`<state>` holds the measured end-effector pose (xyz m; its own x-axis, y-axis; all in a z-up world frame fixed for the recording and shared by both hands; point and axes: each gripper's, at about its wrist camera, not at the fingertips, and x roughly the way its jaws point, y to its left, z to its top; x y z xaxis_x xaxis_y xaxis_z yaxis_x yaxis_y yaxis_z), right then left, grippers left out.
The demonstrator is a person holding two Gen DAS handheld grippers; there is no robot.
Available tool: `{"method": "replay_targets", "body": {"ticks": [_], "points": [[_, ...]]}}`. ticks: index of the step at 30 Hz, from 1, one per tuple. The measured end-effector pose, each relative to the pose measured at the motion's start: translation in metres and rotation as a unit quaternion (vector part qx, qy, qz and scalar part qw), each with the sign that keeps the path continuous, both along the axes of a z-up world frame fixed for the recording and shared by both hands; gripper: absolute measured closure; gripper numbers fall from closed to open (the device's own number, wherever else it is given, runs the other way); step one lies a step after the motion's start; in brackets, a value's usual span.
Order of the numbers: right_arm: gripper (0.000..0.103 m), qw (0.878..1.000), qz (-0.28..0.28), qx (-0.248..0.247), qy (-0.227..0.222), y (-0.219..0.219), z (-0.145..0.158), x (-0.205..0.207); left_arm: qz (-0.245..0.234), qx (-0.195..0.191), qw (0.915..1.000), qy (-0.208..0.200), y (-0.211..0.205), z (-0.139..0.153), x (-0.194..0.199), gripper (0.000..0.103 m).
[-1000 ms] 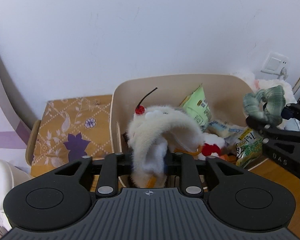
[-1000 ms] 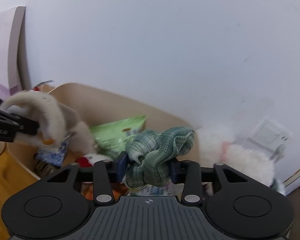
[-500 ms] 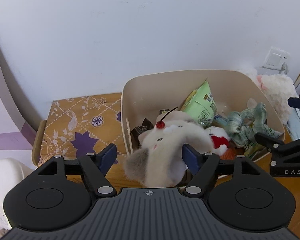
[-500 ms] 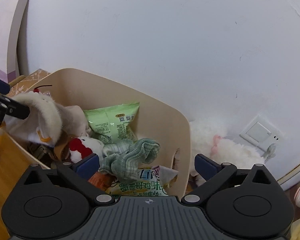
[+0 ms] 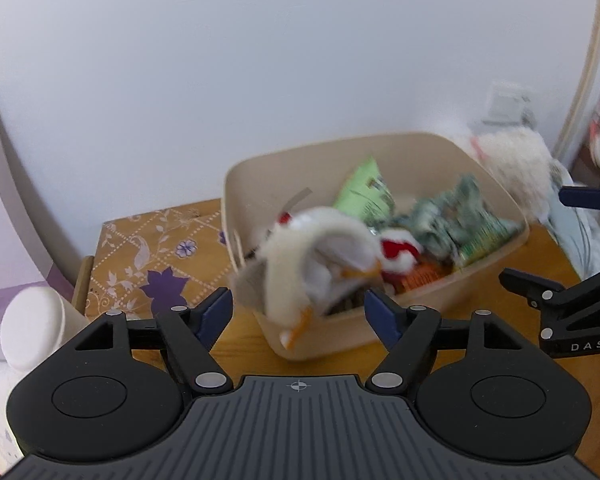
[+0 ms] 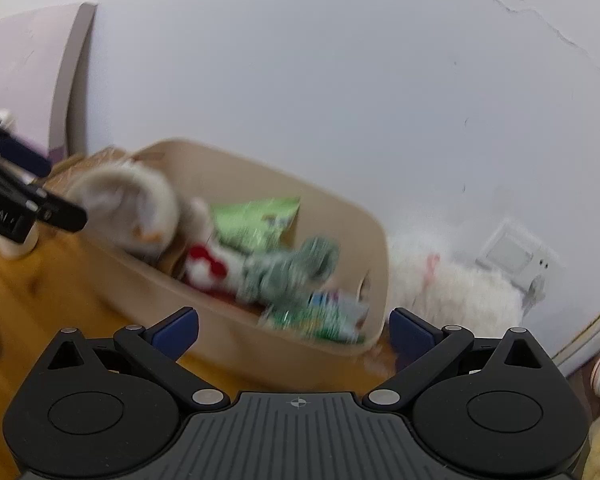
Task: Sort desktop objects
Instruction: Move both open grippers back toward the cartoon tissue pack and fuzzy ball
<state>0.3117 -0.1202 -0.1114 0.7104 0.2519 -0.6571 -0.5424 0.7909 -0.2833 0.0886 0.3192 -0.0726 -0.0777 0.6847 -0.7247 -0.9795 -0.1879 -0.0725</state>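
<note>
A beige bin (image 5: 496, 184) (image 6: 228, 328) stands on the wooden desk against the wall. A white furry plush toy (image 5: 300, 264) (image 6: 132, 208) lies over the bin's near left rim. A green checked cloth (image 5: 448, 216) (image 6: 292, 268) lies inside the bin on snack packets, next to a green packet (image 5: 362, 194) (image 6: 256, 220) and a red and white toy (image 5: 398, 254) (image 6: 204, 266). My left gripper (image 5: 298, 314) is open and empty just before the bin. My right gripper (image 6: 294, 330) is open and empty in front of the bin's right end.
A patterned orange box (image 5: 156, 252) sits left of the bin. A white cylinder (image 5: 36, 320) stands at the near left. A white fluffy toy (image 5: 516, 168) (image 6: 456, 280) lies right of the bin below a wall socket (image 6: 512, 256). Bare wooden desk (image 6: 40, 300) lies before the bin.
Both grippers let go of their loads and opened. The plush toy and the green cloth now rest in the bin. Both grippers have pulled back from the bin.
</note>
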Motion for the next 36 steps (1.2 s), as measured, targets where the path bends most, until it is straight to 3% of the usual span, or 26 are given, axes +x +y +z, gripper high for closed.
{"method": "replay_targets", "body": {"ticks": [12, 20, 29, 36], "points": [[0.0, 0.996, 0.048, -0.001, 0.07, -0.02, -0.036, -0.065, -0.099, -0.05, 0.9937, 0.014, -0.025, -0.036, 0.051, 0.029], [0.0, 0.986, 0.117, -0.003, 0.119, -0.022, -0.047, -0.087, -0.174, -0.109, 0.9787, 0.005, -0.029, -0.063, 0.069, 0.029], [0.0, 0.979, 0.102, 0.008, 0.178, -0.018, -0.073, -0.075, -0.217, -0.173, 0.9607, -0.005, -0.021, -0.088, 0.08, 0.029], [0.0, 0.975, 0.116, -0.012, 0.188, -0.012, -0.087, -0.069, -0.247, -0.2, 0.9481, 0.012, -0.018, -0.104, 0.093, 0.029]]}}
